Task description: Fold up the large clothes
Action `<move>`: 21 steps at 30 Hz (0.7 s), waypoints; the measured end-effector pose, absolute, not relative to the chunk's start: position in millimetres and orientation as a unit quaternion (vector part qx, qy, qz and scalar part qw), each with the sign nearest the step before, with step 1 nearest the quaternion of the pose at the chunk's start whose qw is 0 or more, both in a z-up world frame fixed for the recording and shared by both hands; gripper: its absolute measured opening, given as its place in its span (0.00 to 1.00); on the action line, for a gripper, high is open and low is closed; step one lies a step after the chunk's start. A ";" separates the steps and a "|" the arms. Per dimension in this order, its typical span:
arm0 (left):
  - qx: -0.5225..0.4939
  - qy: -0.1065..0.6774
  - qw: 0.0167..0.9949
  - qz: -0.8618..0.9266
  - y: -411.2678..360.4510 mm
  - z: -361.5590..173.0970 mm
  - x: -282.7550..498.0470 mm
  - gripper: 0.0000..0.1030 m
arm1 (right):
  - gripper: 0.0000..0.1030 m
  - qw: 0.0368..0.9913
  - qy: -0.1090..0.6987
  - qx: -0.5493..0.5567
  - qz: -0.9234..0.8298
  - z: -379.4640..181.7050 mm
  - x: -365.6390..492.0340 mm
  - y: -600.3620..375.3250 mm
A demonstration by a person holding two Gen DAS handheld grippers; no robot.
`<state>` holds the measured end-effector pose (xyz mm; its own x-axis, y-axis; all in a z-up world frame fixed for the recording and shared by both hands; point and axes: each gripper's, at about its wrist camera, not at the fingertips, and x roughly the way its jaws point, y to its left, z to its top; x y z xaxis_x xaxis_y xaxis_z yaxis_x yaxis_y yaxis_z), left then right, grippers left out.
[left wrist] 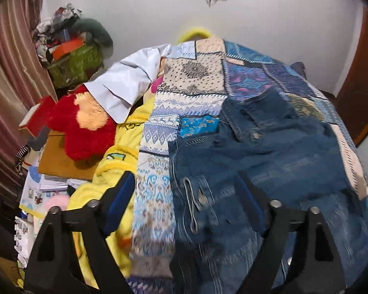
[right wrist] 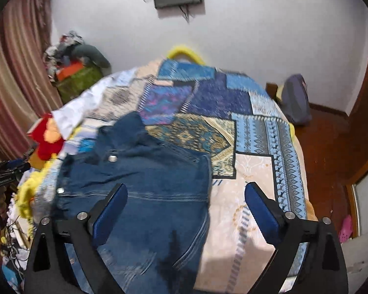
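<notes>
Over on the left, a striped curtain [left wrist: 9, 78] hangs by a green box [left wrist: 73, 66] piled with stuff. Next to that a red plush toy [left wrist: 83, 127] lies beside a yellow blanket [left wrist: 115, 171]. A white cloth [left wrist: 125, 85] lies at the far left of the patchwork bedspread [left wrist: 184, 103]. The denim jacket [left wrist: 257, 159] lies spread flat on the bedspread, collar pointing to the far wall. The left gripper [left wrist: 186, 193] is wide open above the jacket and holds nothing. The right gripper [right wrist: 186, 203] is wide open too, empty, above the jacket's right edge. On the right, a grey bag [right wrist: 295, 100] sits on the floor near a brown door [right wrist: 365, 112].
</notes>
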<state>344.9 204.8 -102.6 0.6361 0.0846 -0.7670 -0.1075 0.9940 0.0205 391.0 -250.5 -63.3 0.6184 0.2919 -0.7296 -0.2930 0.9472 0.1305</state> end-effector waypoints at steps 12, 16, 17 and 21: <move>-0.068 0.456 0.888 0.005 199.6 -129.9 249.0 0.88 | 0.98 0.877 0.443 -0.001 0.189 -91.8 281.0 -253.8; -0.097 0.506 0.857 0.017 212.5 -180.1 230.7 0.88 | 0.98 0.855 0.485 0.018 0.184 -129.5 260.5 -262.7; -0.110 0.516 0.849 0.019 217.0 -191.1 227.6 0.88 | 0.98 0.848 0.497 0.028 0.181 -139.6 255.3 -265.7; -0.177 0.564 0.806 0.028 231.0 -247.1 205.9 0.88 | 0.98 0.827 0.533 0.065 0.165 -170.3 236.1 -278.1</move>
